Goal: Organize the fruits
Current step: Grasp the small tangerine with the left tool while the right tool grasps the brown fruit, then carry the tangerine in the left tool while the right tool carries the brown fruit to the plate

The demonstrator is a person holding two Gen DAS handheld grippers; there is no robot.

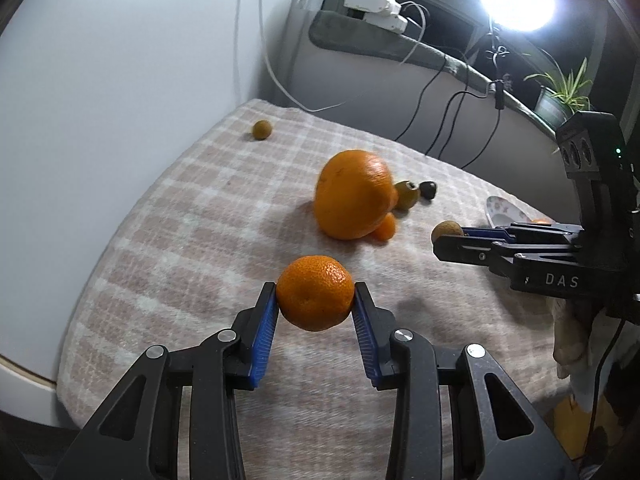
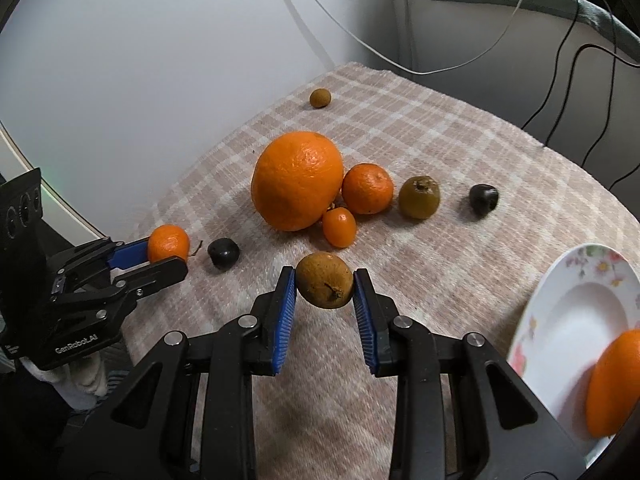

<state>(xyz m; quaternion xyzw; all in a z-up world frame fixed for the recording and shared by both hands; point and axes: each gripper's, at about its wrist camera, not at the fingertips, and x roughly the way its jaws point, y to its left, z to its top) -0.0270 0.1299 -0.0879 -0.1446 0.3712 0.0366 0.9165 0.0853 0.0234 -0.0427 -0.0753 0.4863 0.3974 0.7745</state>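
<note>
The plate sits at the right edge of the checked cloth and holds 1 orange fruit near its near rim; anything dropped in fast could knock that fruit or slide the plate toward the table edge.

The big orange leans against a mandarin and a kumquat, all touching. A careless sweep through that cluster would likely send the big orange rolling, and the others with it.

The left gripper pinches a tangerine between its blue pads, above the cloth. The grip is across the fruit's widest part, so it looks secure, but squeezing harder could bruise the soft skin.

The right gripper pinches a brown fruit near the pad tips. That is the weaker hold: the fruit is round and firm, and a jerk toward the plate could pop it forward.

Smaller loose pieces, 2 dark fruits, a green-brown fruit and a small brown ball, could roll if the cloth is tugged.

Both grippers are near each other and might collide.
</note>
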